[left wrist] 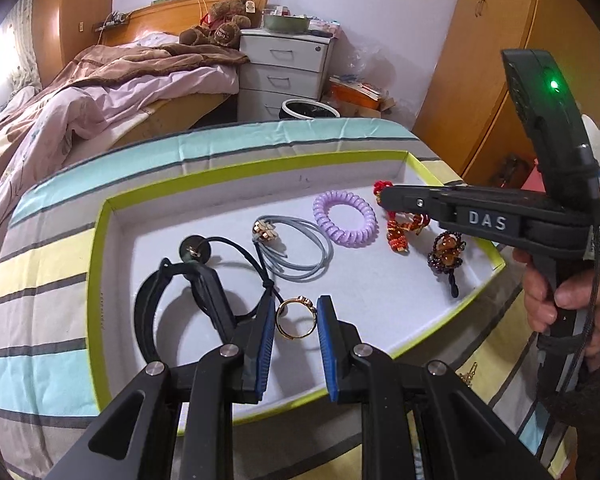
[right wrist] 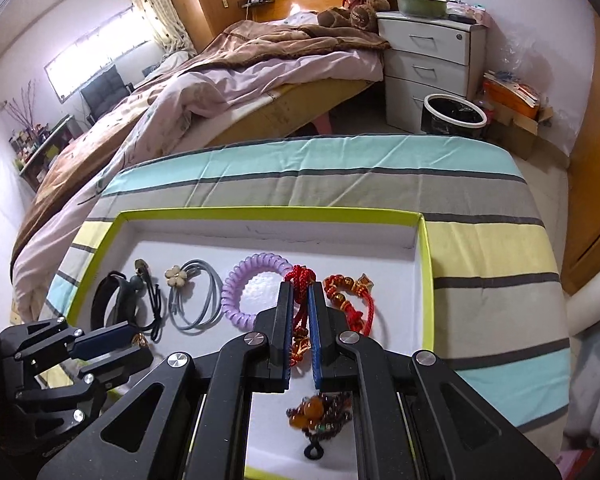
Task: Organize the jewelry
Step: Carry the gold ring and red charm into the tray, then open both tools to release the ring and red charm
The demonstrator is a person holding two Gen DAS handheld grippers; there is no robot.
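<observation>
A white tray with a lime rim [left wrist: 100, 280] lies on a striped cloth. My left gripper [left wrist: 294, 308] is over the tray's near side and is shut on a gold ring [left wrist: 296, 318], held between its blue pads. The right wrist view shows the same gripper [right wrist: 136, 338] at the lower left. My right gripper [right wrist: 300, 292] is shut on a red knotted cord [right wrist: 298, 278] with gold beads; its tip [left wrist: 384, 198] reaches in from the right. Inside the tray lie a purple spiral hair tie [left wrist: 346, 220], a grey flower hair tie [left wrist: 296, 252], a black headband [left wrist: 148, 312] and an amber bead charm [left wrist: 446, 254].
A black cord with a dark green button [left wrist: 195, 249] lies by the headband. More red beads [right wrist: 348, 300] sit right of the cord. Behind the striped surface [right wrist: 340, 160] are a bed [right wrist: 240, 60], a white drawer unit [right wrist: 428, 60] and a bin [right wrist: 454, 114]. A person's hand [left wrist: 568, 292] holds the right gripper.
</observation>
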